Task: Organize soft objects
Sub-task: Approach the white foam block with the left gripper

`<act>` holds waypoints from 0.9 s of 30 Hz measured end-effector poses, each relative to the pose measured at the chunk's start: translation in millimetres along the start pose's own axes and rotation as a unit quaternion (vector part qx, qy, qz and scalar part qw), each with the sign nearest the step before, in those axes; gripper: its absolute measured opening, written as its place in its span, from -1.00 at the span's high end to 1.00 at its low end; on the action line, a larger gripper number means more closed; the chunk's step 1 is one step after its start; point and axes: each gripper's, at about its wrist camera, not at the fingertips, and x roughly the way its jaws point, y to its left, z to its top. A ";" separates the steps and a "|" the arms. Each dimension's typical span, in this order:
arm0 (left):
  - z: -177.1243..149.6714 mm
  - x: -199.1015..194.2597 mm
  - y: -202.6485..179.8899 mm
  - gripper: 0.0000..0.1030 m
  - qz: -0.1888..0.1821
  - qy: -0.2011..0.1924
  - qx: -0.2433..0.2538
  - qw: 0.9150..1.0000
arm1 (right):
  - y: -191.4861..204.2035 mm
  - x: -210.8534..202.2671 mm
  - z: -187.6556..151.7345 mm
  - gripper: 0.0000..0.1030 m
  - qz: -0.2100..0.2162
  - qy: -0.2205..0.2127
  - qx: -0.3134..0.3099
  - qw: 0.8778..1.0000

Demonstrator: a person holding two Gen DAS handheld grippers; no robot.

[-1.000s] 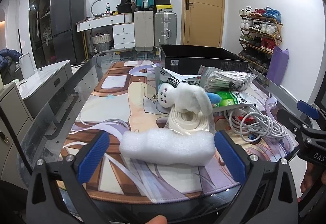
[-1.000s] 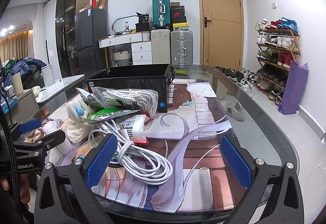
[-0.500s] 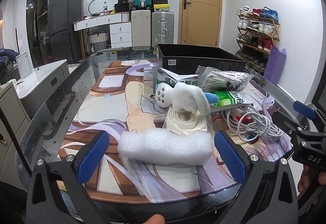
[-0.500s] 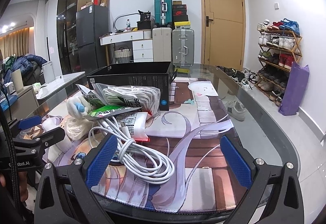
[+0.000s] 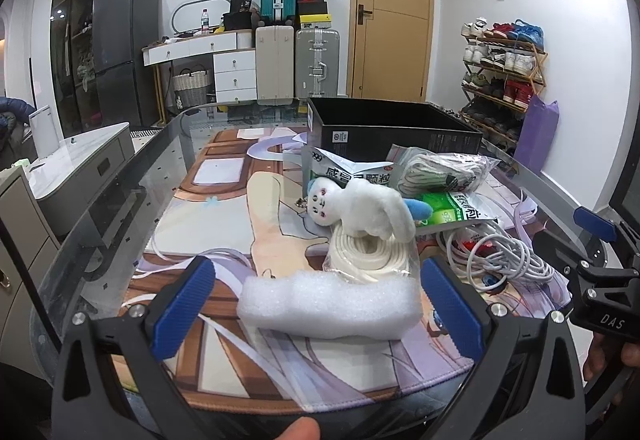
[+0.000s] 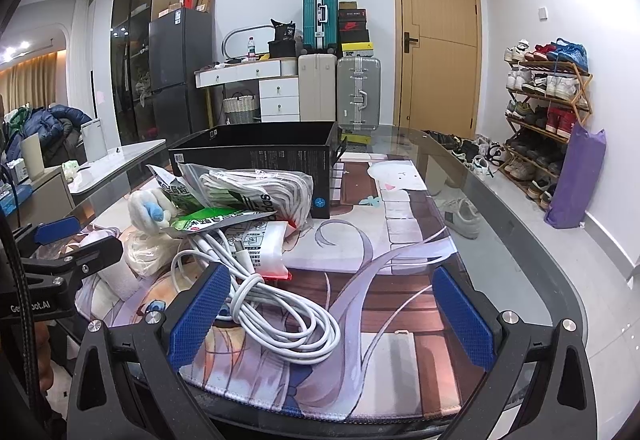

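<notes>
A white foam block (image 5: pixel 328 306) lies on the printed mat between the blue pads of my left gripper (image 5: pixel 316 310), which is open around it without touching. Behind it sit a bagged coil of white strap (image 5: pixel 370 254) and a white plush toy (image 5: pixel 360 210) with a blue tip. Green-and-white medicine packets (image 5: pixel 452 210) and a bagged rope bundle (image 5: pixel 440 170) lie further back. My right gripper (image 6: pixel 330 314) is open over a white cable coil (image 6: pixel 280 310), its left pad (image 6: pixel 200 314) beside the loops. The black open box (image 6: pixel 260 154) stands behind the pile.
The glass table's rounded edge (image 6: pixel 520 224) curves along the right. A side cabinet (image 5: pixel 80 168) stands left of the table. Suitcases (image 5: pixel 296 68), a white desk, a door and a shoe rack (image 6: pixel 548 112) line the far walls. A thumb (image 5: pixel 298 430) shows at the bottom.
Both views shift only slightly; the left gripper has crept a little nearer the foam block. Nothing was grasped or moved.
</notes>
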 end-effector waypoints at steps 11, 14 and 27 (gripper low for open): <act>0.0 -0.6 0.2 -1.00 -0.004 0.004 0.004 1.000 | -1.0 -0.4 0.9 -0.99 0.002 -0.003 -0.002 1.000; 0.1 -0.8 -0.4 -1.00 -0.004 0.005 0.010 1.000 | -0.2 0.1 0.3 -0.99 0.002 -0.002 -0.004 1.000; 3.1 0.0 1.9 -1.00 -0.007 0.011 0.018 1.000 | 4.4 1.8 0.4 -0.99 0.010 0.006 -0.007 1.000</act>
